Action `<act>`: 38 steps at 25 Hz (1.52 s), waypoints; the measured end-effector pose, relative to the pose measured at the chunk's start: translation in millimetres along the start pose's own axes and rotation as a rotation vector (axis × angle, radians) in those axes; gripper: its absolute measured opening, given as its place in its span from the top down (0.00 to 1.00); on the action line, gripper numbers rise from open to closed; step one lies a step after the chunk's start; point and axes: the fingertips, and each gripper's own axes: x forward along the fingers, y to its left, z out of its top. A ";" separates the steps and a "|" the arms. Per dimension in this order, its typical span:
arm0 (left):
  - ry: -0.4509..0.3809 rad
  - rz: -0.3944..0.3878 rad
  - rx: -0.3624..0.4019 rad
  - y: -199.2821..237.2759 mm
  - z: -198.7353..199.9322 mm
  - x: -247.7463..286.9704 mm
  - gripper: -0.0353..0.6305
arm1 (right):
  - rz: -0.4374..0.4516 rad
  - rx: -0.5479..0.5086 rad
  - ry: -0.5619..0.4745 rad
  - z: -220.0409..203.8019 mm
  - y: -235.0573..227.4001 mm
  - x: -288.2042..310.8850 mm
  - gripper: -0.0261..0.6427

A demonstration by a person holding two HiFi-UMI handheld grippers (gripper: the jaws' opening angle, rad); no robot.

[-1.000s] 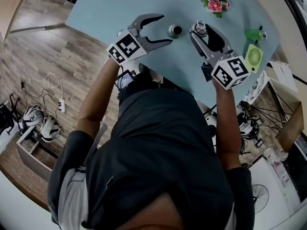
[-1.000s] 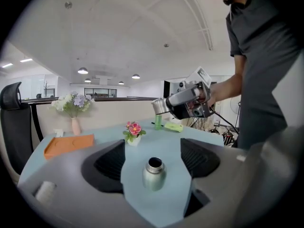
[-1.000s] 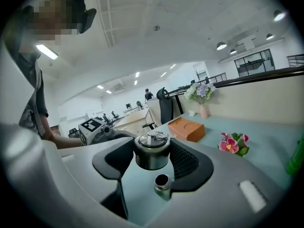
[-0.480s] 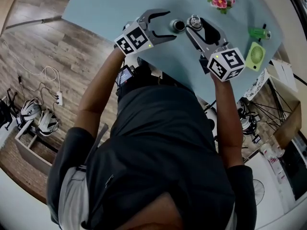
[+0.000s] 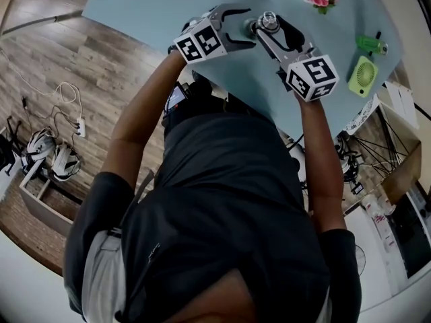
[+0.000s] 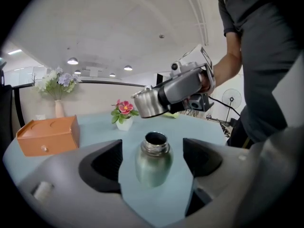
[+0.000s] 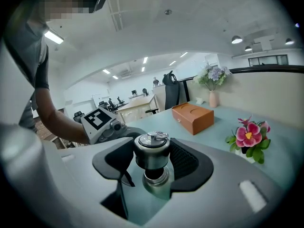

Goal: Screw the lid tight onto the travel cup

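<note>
Lid (image 7: 151, 150): round steel, right tool (image 7: 152, 169) clamps it | left tool (image 6: 152, 156) just opened, straddling cup (image 6: 153, 167)

An open-plan office: rows of desks (image 7: 137, 102) with office chairs (image 7: 176, 96) at the back under strip ceiling lights (image 7: 145, 60), a pale blue table (image 5: 148, 5) in front, wood-look floor (image 5: 47, 52) beneath.

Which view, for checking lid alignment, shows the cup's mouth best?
Left gripper view: the cup stands centred, mouth open and unobstructed. In the right gripper view the lid blocks most of it; the head view shows it tiny.
</note>
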 end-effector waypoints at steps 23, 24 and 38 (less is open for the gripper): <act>0.072 -0.012 0.045 -6.7 -42.6 50.4 0.29 | 0.005 -0.094 0.092 -45.2 -1.7 22.3 0.60; 0.073 -0.007 0.051 -6.9 -43.4 52.2 0.29 | 0.004 -0.101 0.092 -46.0 -1.3 22.0 0.60; 0.009 0.038 0.031 1.4 -48.2 60.6 0.30 | -0.024 -0.270 0.131 -56.0 3.4 21.3 0.61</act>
